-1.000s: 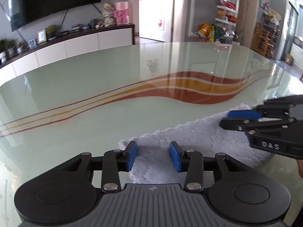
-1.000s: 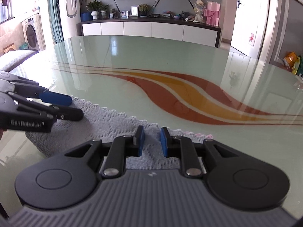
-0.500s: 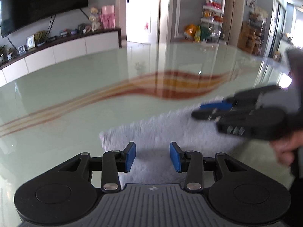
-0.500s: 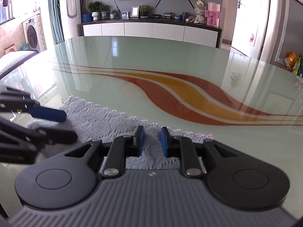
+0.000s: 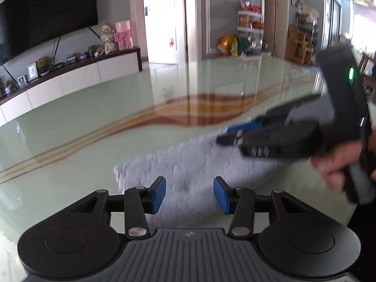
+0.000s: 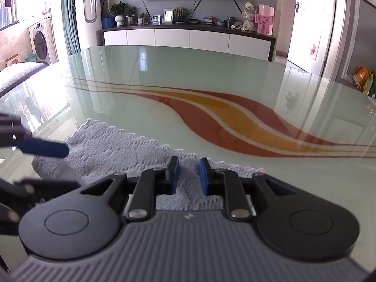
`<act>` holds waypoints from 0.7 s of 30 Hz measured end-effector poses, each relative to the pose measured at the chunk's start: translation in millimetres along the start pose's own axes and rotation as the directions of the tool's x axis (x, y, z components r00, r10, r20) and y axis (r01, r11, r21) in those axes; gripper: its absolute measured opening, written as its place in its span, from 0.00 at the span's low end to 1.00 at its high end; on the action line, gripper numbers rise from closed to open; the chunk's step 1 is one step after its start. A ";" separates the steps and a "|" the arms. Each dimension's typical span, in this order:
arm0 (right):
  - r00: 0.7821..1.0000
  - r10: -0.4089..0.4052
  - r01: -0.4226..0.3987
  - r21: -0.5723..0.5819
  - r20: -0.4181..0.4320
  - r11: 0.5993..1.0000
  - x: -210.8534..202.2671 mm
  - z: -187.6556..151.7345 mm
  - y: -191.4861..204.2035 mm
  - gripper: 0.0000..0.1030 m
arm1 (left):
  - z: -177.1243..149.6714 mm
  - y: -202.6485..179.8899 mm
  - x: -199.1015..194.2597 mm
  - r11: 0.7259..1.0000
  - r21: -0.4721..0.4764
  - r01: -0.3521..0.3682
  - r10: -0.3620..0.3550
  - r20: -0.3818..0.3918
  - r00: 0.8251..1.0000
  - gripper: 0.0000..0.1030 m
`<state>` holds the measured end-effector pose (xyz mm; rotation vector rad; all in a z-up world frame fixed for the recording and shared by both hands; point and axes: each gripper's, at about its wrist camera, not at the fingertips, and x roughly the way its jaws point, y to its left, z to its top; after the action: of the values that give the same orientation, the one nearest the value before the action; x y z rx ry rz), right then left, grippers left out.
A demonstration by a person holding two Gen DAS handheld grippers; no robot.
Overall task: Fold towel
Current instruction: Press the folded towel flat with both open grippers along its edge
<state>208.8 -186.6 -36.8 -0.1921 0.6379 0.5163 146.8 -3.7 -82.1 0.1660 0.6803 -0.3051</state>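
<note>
On the near part of the glass table (image 5: 70,122), as the left wrist camera sees it, the grey towel (image 5: 188,162) lies flat. The left gripper (image 5: 189,193) hovers over the towel's near left end with its blue pads (image 5: 158,195) spread; its jaws have just been opening, and they pinch nothing. To the right, blurred, the right gripper (image 5: 229,136) reaches over the towel's far right end, held by a hand (image 5: 338,162).

From the right wrist camera, the towel (image 6: 112,145) stretches leftward from the right gripper (image 6: 189,176). Its pads (image 6: 175,175) stand a little apart above the towel's near edge, with the cloth seen through the gap; they do not seem to pinch it. At the left edge, the left gripper (image 6: 50,166) is spread wide beside the towel's left end.
</note>
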 end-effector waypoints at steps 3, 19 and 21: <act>1.000 0.003 -0.003 0.001 0.001 1.000 -0.4 -0.2 -0.6 0.18 | -10.4 6.8 -1.9 1.000 -0.025 -0.020 0.019 -0.007 1.000 0.51; 1.000 0.005 -0.005 0.000 0.008 1.000 -1.9 -1.6 0.1 0.18 | -5.0 17.8 -23.3 0.992 -0.051 -0.114 0.115 0.009 0.993 0.55; 1.000 0.007 -0.007 0.000 0.007 1.000 -1.9 -1.0 0.0 0.18 | -9.8 17.6 -13.5 0.991 -0.031 -0.132 0.131 -0.032 0.991 0.55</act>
<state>207.1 -187.7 -36.4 -0.1881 0.6320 0.5235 136.9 18.3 -80.1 0.1838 0.7006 -0.1647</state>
